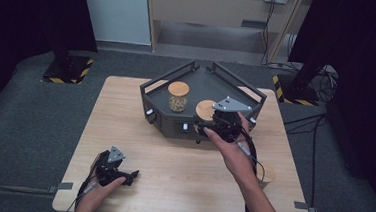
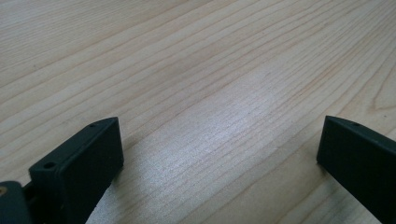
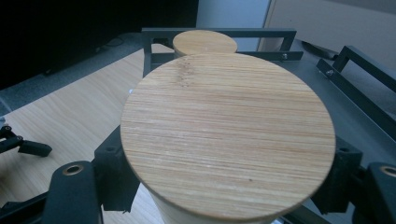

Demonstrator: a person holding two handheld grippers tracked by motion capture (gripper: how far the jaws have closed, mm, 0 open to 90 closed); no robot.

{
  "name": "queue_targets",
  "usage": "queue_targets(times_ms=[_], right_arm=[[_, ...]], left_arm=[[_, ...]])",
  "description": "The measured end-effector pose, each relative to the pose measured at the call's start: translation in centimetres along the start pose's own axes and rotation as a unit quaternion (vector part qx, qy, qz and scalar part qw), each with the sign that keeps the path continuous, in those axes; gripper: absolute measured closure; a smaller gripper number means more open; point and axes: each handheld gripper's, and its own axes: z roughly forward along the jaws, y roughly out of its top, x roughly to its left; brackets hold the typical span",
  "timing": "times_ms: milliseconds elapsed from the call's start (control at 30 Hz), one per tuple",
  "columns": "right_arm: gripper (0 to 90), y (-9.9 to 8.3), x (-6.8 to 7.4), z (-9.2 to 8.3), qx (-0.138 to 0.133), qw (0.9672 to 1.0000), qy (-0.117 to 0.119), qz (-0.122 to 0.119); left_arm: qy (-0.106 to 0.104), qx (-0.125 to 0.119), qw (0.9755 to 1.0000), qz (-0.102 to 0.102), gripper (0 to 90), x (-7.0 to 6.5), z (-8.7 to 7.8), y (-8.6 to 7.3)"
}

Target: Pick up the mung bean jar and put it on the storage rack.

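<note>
My right gripper (image 3: pixel 229 186) is clamped on the lidded jar (image 3: pixel 229 135) in the tray (image 1: pixel 237 87); my left gripper (image 2: pixel 219 154) rests released on the table (image 2: pixel 187 56).

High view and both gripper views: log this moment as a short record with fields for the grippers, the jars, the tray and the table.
right gripper: shut on wooden-lidded jar, at the tray's front part
left gripper: open, nothing between its jaws, low over the table near its front left
second jar: wooden lid on, pale contents, standing in the tray
tray: dark, angular, railed, at the table's far middle
table: light wood
</note>
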Motion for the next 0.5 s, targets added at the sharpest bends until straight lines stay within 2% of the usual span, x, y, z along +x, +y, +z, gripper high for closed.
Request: queue_targets(times_ms=[500], right_arm=[[25.4,1.3,-0.4,1.2,-0.001,0.9999,-0.014,0.006]], left_arm=[[0.0,0.0,1.0,0.0,0.0,0.0,0.0,0.0]])
